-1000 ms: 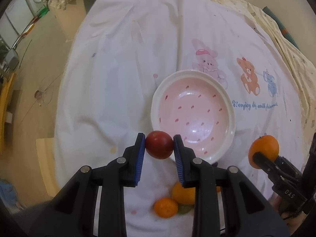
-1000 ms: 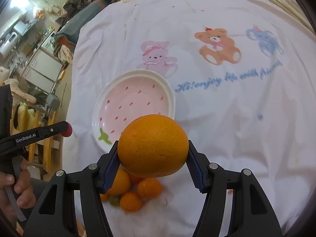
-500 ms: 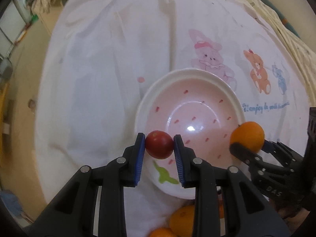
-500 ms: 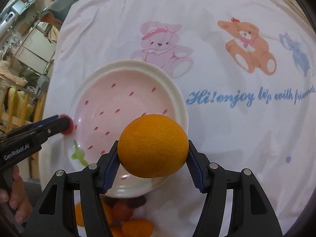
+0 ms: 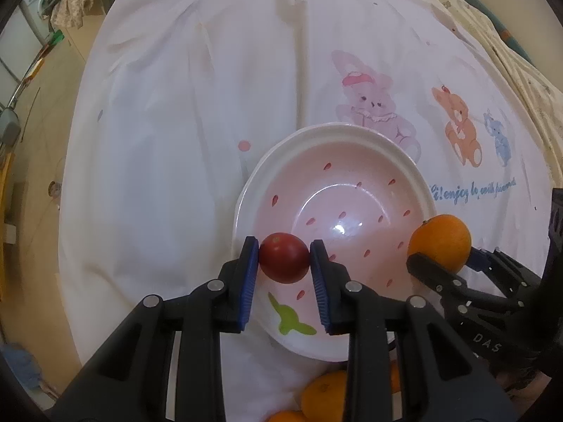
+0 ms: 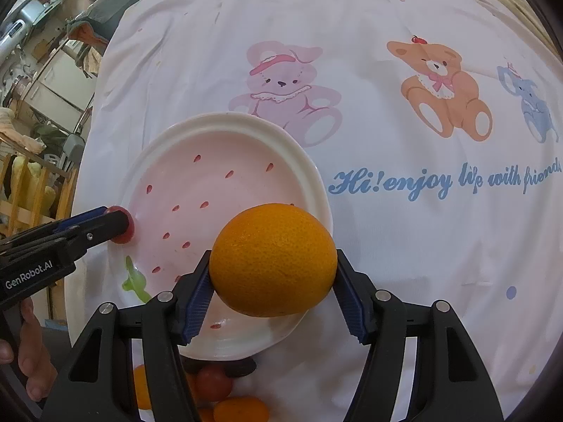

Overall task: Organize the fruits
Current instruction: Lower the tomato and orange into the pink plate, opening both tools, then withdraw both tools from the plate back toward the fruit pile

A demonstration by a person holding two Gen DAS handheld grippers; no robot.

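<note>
**Fruits poised over the bowl**

Left wrist: left gripper [image 5: 284,263], nearly closed, clamps a red tomato [image 5: 283,262] that has sunk over the near rim of the pink bowl [image 5: 327,130], which holds nothing.

Right wrist: right gripper [image 6: 272,281], jaws easing apart, cradles an orange [image 6: 272,269] lowered over the bowl. Release looks imminent.

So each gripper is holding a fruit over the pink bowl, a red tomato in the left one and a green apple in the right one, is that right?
Nearly. The right gripper holds an orange, not a green apple; the right wrist view shows it plainly. The left gripper does hold the red tomato, both over the pink bowl.
</note>
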